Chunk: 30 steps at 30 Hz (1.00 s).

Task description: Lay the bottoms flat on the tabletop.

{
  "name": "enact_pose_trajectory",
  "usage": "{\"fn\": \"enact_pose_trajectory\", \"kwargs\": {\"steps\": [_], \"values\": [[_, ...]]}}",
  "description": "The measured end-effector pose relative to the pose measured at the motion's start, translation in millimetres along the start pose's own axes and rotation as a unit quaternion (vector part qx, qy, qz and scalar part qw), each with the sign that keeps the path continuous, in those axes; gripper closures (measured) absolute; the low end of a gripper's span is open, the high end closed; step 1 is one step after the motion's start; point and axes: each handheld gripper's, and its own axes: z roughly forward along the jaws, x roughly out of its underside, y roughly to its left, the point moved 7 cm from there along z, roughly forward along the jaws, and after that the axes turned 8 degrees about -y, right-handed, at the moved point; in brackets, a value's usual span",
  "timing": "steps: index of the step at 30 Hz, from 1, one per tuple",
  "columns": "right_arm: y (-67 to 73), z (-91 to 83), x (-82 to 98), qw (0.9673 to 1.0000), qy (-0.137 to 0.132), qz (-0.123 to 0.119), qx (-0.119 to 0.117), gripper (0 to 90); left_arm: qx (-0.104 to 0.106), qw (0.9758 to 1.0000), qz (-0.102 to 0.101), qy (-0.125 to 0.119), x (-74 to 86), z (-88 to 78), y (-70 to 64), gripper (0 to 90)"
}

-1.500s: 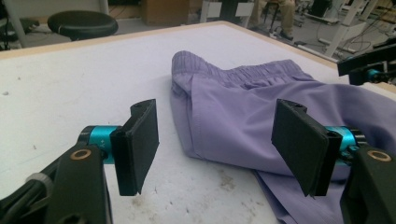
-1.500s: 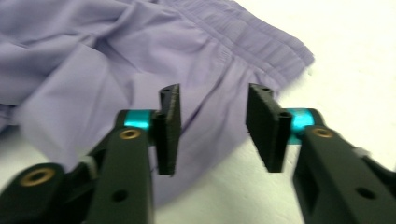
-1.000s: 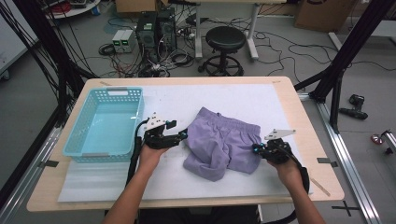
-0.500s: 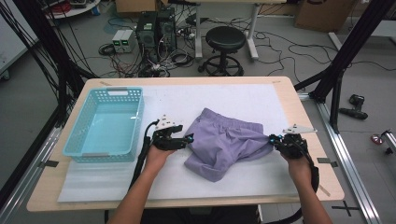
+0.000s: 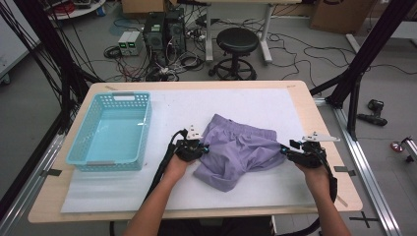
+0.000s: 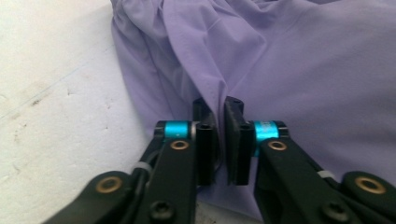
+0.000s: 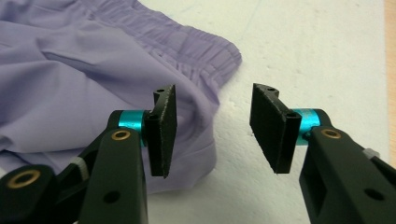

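The right gripper (image 7: 212, 128) has just been opening; its jaws stand apart beside the purple shorts (image 7: 84, 60), gripping nothing.

Nothing for you to read here, operator; no word, brand, number or sign comes out legible anywhere. The purple shorts (image 5: 241, 150) show plain cloth with no tag or print facing you; the teal basket (image 5: 110, 132) carries no label on its walls; your grippers' black jaws and blue collars are bare of markings in both gripper views. On the floor behind the table, the small grey boxes (image 5: 129, 43) show tiny green lights, but no digits you could make out; the cardboard box (image 5: 334, 14) at the back is too far and too blurred for any lettering.
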Motion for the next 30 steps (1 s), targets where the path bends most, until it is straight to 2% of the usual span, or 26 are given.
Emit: {"fn": "enact_pose_trajectory", "kwargs": {"steps": [1,3,5,8,10,13,15,18,19,21,22,24,28,30], "values": [[2.1,-0.5,-0.1,1.0000,-0.002,0.001,-0.008,51.0,0.001,1.0000,-0.006,-0.007,-1.7,-1.5,0.9,86.2],[7.5,-1.4,-0.6,0.9997,-0.003,-0.003,-0.026,51.0,-0.004,0.9987,-0.028,-0.043,-9.5,-8.1,5.3,86.7],[14.2,-2.0,-2.3,0.9989,-0.009,-0.008,-0.045,50.8,-0.009,0.9965,-0.039,-0.073,-16.5,-14.9,10.0,86.8],[27.7,-0.8,-5.1,0.9968,-0.013,-0.014,-0.078,49.6,-0.025,0.9937,-0.048,-0.098,-22.1,-22.5,17.5,86.8],[39.5,4.7,-1.9,0.9939,0.001,-0.020,-0.109,47.9,-0.032,0.9917,-0.059,-0.110,-23.8,-25.9,21.8,86.9],[50.0,15.0,6.9,0.9918,0.027,-0.029,-0.121,46.2,-0.040,0.9894,-0.069,-0.121,-25.4,-30.3,27.2,87.0],[53.9,20.5,11.1,0.9914,0.042,-0.039,-0.118,46.4,-0.046,0.9878,-0.074,-0.129,-26.2,-32.8,30.5,87.0],[53.0,29.0,18.4,0.9906,0.070,-0.086,-0.080,52.6,-0.063,0.9861,-0.080,-0.131,-25.1,-37.3,38.4,87.2],[52.4,29.4,17.9,0.9907,0.070,-0.087,-0.079,58.2,-0.069,0.9854,-0.082,-0.132,-24.4,-39.0,41.8,87.2],[49.9,28.8,15.3,0.9906,0.076,-0.087,-0.073,77.7,-0.077,0.9849,-0.083,-0.131,-23.2,-41.4,46.6,87.4],[49.2,28.5,14.4,0.9894,0.081,-0.095,-0.073,83.9,-0.078,0.9845,-0.085,-0.132,-23.2,-41.9,47.5,87.4],[47.0,28.0,10.8,0.9878,0.088,-0.108,-0.069,86.1,-0.085,0.9838,-0.082,-0.134,-23.5,-42.3,50.2,87.4],[38.5,28.8,-6.1,0.9908,0.069,-0.104,-0.053,86.1,-0.096,0.9807,-0.092,-0.143,-28.0,-38.8,58.5,87.4],[31.7,33.5,-14.5,0.9928,0.059,-0.096,-0.039,86.1,-0.099,0.9803,-0.092,-0.144,-32.4,-35.2,60.9,87.4]]}}
